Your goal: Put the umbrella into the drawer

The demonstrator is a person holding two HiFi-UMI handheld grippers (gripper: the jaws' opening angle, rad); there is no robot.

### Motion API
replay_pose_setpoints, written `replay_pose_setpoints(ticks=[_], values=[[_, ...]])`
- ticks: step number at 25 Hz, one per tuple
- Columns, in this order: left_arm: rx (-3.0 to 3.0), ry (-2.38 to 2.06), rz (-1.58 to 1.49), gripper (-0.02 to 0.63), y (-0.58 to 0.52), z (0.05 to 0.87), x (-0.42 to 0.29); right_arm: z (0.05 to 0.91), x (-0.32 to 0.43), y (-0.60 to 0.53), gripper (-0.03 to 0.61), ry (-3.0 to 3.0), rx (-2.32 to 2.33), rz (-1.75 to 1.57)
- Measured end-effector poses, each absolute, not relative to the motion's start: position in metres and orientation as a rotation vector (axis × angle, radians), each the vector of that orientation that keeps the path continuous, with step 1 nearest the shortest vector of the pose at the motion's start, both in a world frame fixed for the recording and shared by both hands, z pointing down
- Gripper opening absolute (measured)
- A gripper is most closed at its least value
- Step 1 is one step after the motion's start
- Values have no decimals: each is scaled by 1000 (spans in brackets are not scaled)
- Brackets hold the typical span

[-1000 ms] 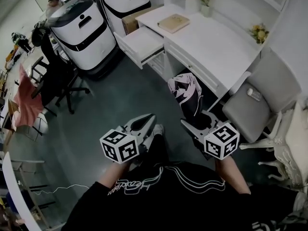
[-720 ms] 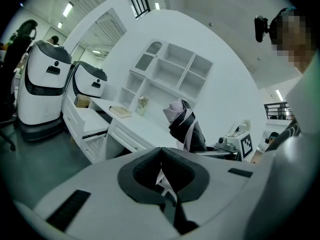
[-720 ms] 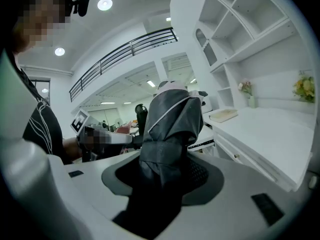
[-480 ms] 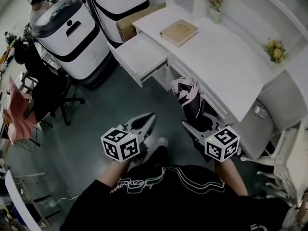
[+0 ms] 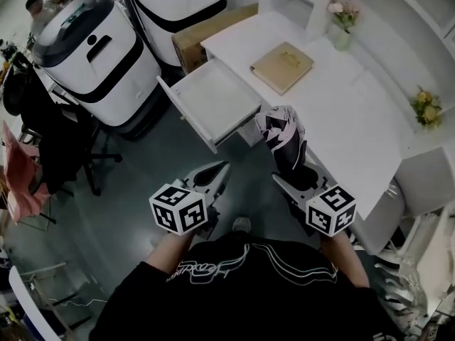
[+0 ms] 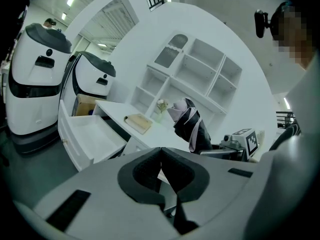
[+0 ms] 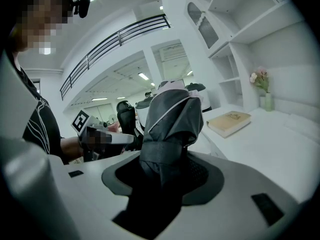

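A folded black umbrella with pink and white trim stands up out of my right gripper, which is shut on its lower end. In the right gripper view the umbrella fills the space between the jaws of that gripper. An open white drawer, empty inside, juts from the desk just ahead and left of the umbrella. My left gripper hangs below the drawer over the floor, tips together and holding nothing. The left gripper view shows the drawer at left and the umbrella at right.
The white desk carries a tan book, a flower vase and a second bunch of flowers. Two white-and-black machines and a cardboard box stand left of the drawer. A chair draped in dark clothes is far left.
Both grippers have been carried forward toward the desk; the open drawer now lies much closer, just ahead of them. The umbrella stays in the right gripper.
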State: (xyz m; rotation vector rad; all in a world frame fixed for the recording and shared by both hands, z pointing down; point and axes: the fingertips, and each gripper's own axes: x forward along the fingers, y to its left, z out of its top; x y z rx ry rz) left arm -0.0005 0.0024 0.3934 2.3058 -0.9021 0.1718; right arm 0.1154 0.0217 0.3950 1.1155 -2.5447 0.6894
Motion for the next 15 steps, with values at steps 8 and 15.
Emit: replay_pose_setpoints(ticks=[8, 15], values=[[2277, -948, 141, 20, -52, 400, -24, 402, 93, -33, 227, -2521, 1078, 709], [2249, -1018, 145, 20, -104, 405, -37, 412, 64, -102, 227, -2551, 968, 713]])
